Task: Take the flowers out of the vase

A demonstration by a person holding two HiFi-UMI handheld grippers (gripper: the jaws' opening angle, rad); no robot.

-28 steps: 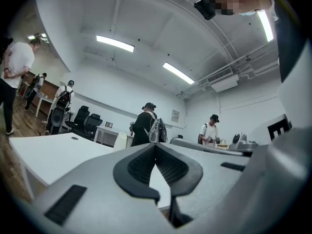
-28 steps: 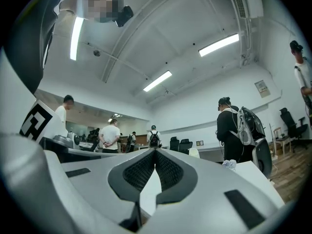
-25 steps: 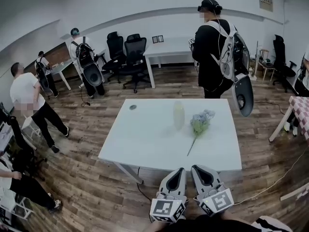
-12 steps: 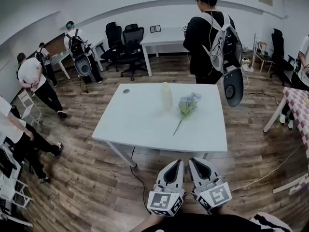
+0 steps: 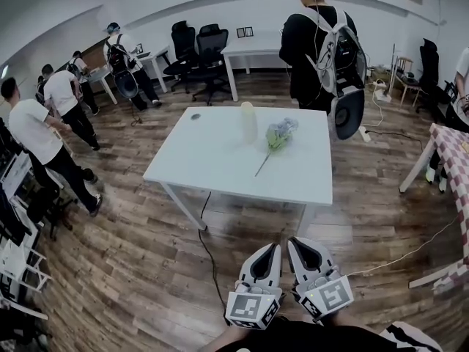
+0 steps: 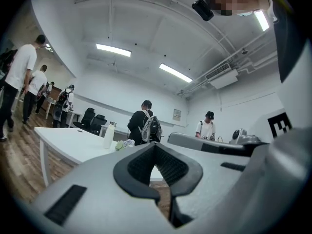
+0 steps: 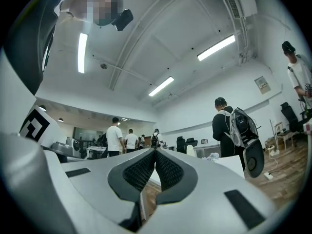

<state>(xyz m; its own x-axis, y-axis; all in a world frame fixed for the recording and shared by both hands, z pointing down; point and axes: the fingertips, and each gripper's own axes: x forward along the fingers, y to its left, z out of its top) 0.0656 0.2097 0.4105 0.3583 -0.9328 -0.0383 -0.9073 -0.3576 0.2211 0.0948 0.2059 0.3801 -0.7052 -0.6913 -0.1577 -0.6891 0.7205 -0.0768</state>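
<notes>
Two grippers are held side by side close to the person's body, above a wood-plank floor (image 5: 124, 255). The left gripper (image 5: 270, 249) and the right gripper (image 5: 297, 243) both point forward, roughly level, with their tips angled slightly away from each other. Each gripper's own view shows its jaws clenched together at the tips with nothing between them.

Ahead of the jaws one dark cable (image 5: 205, 248) runs across the floor toward one white table (image 5: 212, 169), which stands well apart from both grippers. Straight ahead of the jaws, the flowers (image 5: 279, 133) lie flat on this table, out of the vase. They are one pale bunch, with the heads away from the grippers and the thin stem pointing back toward them. One whitish vase (image 5: 249, 122) stands upright just left of the flower heads; whether they touch cannot be told. One small dark round thing (image 5: 195, 116) lies farther left, near the table's far edge.

Beyond the table, ahead and to the right of the jaws, one person in black (image 5: 311, 42) stands with back turned, wearing a grey backpack (image 5: 344, 46). Against the white far wall are a second white desk (image 5: 253, 48) and two black office chairs (image 5: 196, 46). Far left of the jaws stands a group of people (image 5: 62, 94), four as far as can be made out, two of them in white T-shirts. At the right edge is a table with a checked cloth (image 5: 454, 156).
</notes>
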